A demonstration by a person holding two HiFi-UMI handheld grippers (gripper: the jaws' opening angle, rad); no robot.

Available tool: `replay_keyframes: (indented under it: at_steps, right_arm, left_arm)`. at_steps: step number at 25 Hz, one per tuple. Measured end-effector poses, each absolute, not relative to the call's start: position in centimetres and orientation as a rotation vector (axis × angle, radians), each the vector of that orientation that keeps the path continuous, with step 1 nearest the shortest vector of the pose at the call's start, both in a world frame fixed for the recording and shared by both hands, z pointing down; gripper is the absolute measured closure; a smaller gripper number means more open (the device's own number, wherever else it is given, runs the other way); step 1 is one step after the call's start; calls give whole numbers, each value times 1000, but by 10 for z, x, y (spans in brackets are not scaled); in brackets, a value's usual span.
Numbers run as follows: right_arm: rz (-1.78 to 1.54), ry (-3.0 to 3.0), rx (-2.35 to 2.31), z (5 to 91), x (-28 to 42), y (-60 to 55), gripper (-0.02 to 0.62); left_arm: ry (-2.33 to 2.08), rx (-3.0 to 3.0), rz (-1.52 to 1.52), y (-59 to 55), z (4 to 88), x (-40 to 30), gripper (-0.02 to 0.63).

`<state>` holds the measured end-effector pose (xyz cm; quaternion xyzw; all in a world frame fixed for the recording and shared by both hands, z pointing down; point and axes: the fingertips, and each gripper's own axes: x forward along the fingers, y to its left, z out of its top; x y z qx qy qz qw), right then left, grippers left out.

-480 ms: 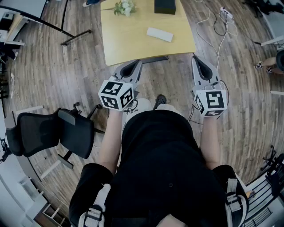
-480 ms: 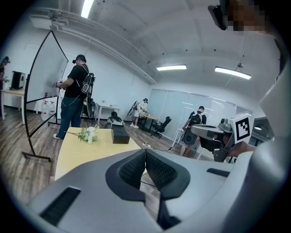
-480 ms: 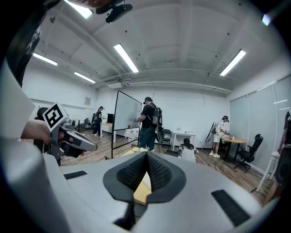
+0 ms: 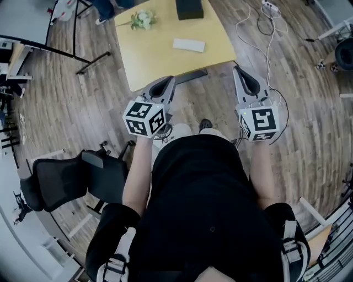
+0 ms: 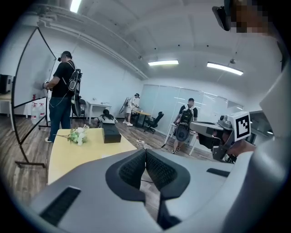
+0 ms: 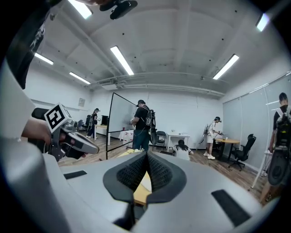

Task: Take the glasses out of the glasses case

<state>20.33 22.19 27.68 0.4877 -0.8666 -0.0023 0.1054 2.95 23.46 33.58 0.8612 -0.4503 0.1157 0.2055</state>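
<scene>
Neither left gripper (image 4: 164, 83) nor right gripper (image 4: 242, 75) moved; black case (image 4: 189, 8) lies beyond jaws.

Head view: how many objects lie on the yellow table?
3: a flower bunch at the far left, a black box at the far edge, a flat white item near the middle. The frame cuts the far edge, so more may be hidden.

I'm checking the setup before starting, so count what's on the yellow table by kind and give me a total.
Flower bunch: 1
Black box: 1
White flat oblong object: 1
Total on the yellow table: 3
</scene>
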Motion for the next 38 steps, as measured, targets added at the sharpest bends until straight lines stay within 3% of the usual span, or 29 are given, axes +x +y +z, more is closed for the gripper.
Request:
replay_keyframes:
  at_steps: [16,38]
  right_arm:
    - [81,-2537,1465,296,226,207,577]
    - [131,-2413,1505,318,137,71,577]
  left_arm:
    - [-1186,2443,330,205,338,72,584]
    - [-1082,2411,313,63,364,-21,584]
